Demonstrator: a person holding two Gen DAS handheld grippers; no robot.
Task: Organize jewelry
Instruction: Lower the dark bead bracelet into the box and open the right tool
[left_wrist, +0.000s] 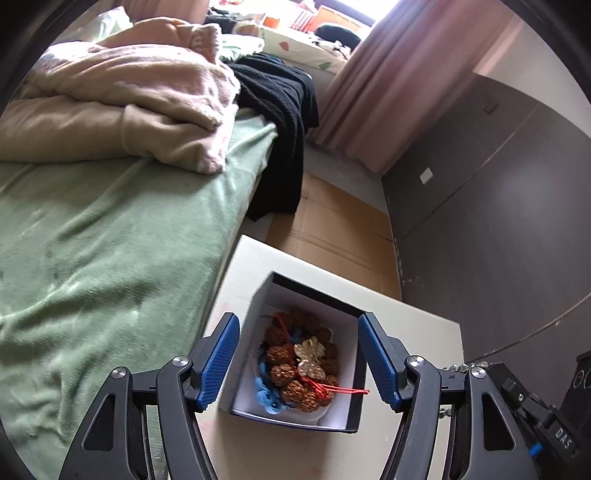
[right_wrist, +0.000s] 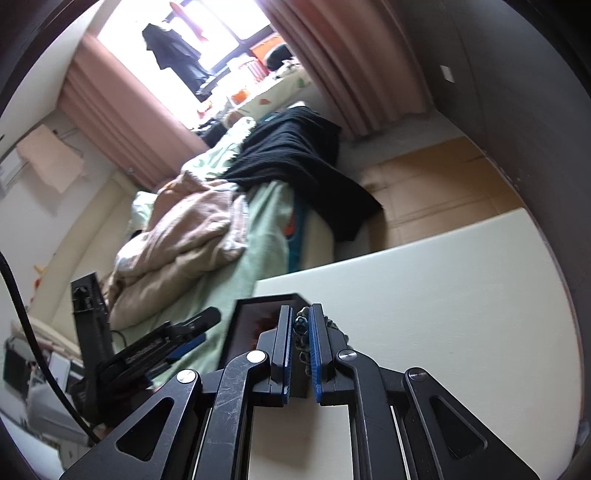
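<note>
Already your right gripper (right_wrist: 300, 325) pinches a limp, light bead chain (right_wrist: 300, 324) above the box (left_wrist: 255, 295), left gripper (left_wrist: 299, 360) spread empty over it; lower it slowly so nothing snags.

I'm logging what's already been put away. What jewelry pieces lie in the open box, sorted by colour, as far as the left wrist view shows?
Brown: 1, a brown bead bracelet with a red cord
Gold: 1, a gold butterfly piece
Blue: 1, a blue cord piece, partly hidden under the beads
Total: 3 in the box
</note>
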